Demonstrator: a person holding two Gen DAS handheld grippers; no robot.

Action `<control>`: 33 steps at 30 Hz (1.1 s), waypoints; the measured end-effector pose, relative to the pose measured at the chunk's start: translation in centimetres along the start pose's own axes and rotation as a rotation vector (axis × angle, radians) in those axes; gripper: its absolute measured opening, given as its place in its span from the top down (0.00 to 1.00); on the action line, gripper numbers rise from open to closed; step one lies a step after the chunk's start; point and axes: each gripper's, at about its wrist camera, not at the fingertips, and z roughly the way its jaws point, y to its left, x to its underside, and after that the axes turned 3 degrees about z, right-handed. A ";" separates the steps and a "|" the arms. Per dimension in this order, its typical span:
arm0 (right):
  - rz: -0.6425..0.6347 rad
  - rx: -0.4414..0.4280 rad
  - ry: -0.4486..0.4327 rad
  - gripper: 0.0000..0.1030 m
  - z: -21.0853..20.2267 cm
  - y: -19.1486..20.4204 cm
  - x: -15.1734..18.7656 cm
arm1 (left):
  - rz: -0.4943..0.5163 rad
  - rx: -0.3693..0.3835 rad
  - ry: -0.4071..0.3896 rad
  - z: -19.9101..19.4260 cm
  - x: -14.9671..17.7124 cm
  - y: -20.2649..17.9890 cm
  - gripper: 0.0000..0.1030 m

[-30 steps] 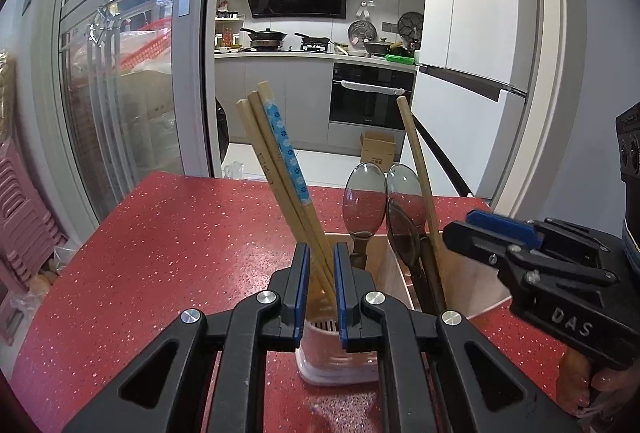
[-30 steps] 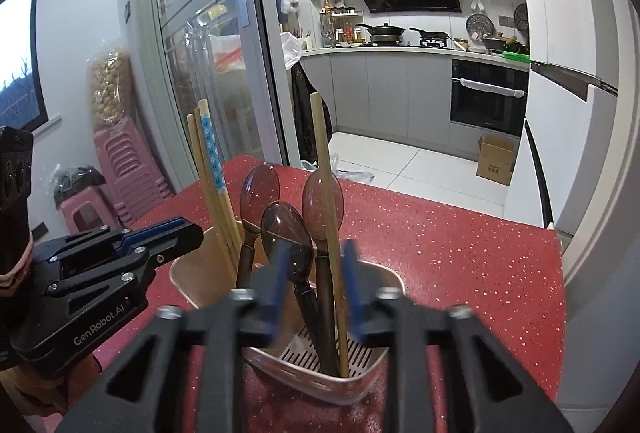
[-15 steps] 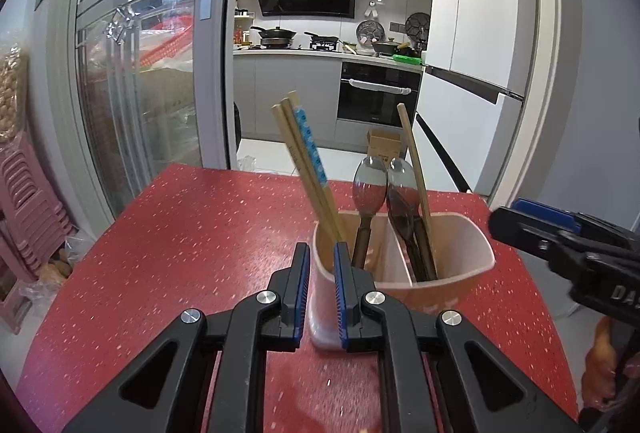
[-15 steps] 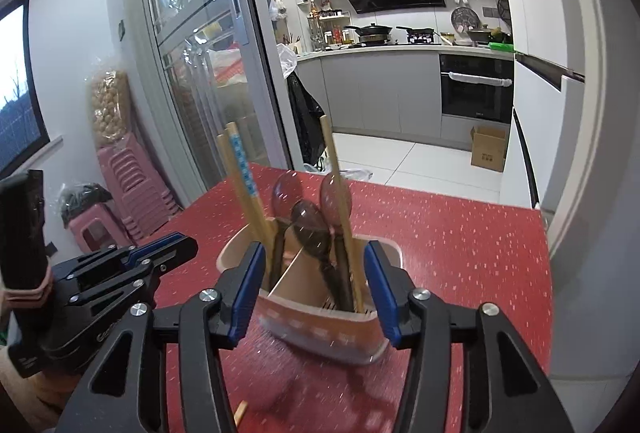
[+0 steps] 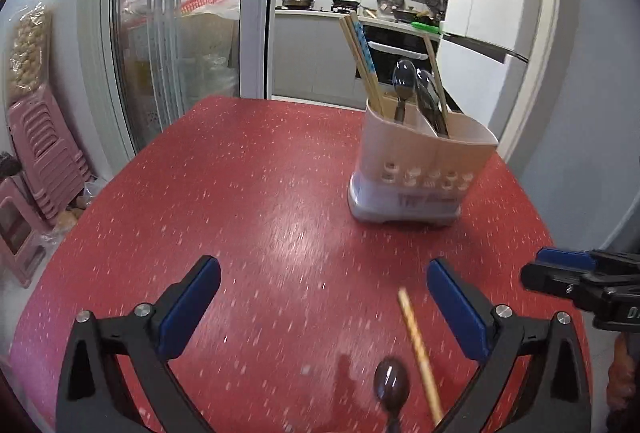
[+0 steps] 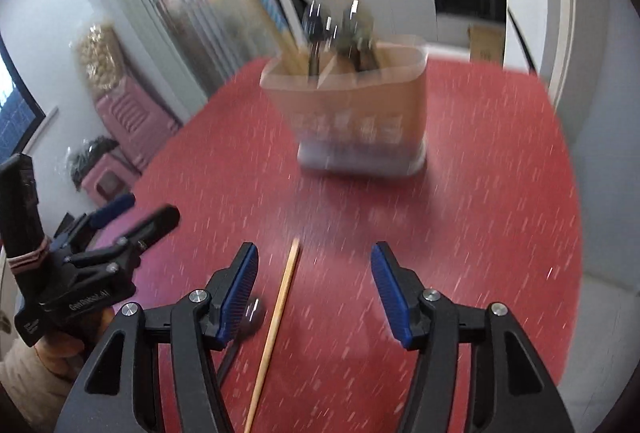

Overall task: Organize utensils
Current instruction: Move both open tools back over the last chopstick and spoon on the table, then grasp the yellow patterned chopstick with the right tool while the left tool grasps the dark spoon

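A pink utensil holder (image 5: 424, 169) stands on the red table (image 5: 240, 193), far right, with chopsticks (image 5: 362, 61) and dark spoons (image 5: 404, 83) upright in it. It appears blurred in the right wrist view (image 6: 356, 113). A loose chopstick (image 5: 418, 349) and a dark spoon (image 5: 391, 389) lie on the table near me. My left gripper (image 5: 320, 313) is open and empty above them. My right gripper (image 6: 314, 291) is open and empty, with the chopstick (image 6: 276, 325) lying between its fingers and the spoon (image 6: 250, 313) behind its left finger.
The right gripper shows at the right edge of the left wrist view (image 5: 580, 277); the left gripper shows at the left of the right wrist view (image 6: 92, 257). Pink stools (image 5: 36, 149) stand left of the table. Glass doors (image 5: 172, 33) and a kitchen lie beyond.
Both grippers have pulled back from the holder toward the table's near side. The left gripper went from shut to open. A loose chopstick and spoon have come into view.
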 end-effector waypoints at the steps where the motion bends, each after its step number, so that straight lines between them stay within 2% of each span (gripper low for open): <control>1: 0.001 0.006 0.027 0.39 0.5 0.2 0.7 | 0.007 -0.005 0.019 -0.1 0.7 0.1 0.00; 6: 0.023 0.061 0.181 0.39 3.2 1.1 3.5 | 0.019 -0.016 0.131 -0.3 4.0 1.3 0.00; 10: 0.059 0.072 0.264 0.40 5.5 1.5 4.6 | 0.048 -0.015 0.190 -0.4 5.8 1.8 0.00; 13: 0.074 0.086 0.289 0.42 6.5 1.6 4.5 | 0.064 0.021 0.239 -0.3 6.9 1.8 0.00; 19: 0.026 0.142 0.314 0.45 8.2 3.5 4.1 | 0.106 0.070 0.303 -0.4 8.5 0.2 0.00; 22: 0.010 0.172 0.332 0.49 9.0 4.3 3.9 | 0.110 0.086 0.320 -0.4 8.8 -0.6 0.00; 25: -0.012 0.209 0.354 0.58 9.8 5.1 3.8 | 0.116 0.094 0.334 -0.5 9.0 -1.0 0.00; 27: -0.006 0.223 0.373 0.67 10.4 5.3 3.8 | 0.124 0.088 0.345 -0.5 9.1 -1.2 0.00; 29: -0.002 0.236 0.377 0.72 10.9 5.3 3.3 | 0.126 0.089 0.356 -0.3 9.2 -1.3 0.00; 33: -0.019 0.256 0.410 0.72 11.7 5.6 2.9 | 0.118 0.099 0.381 0.2 9.4 -1.4 0.00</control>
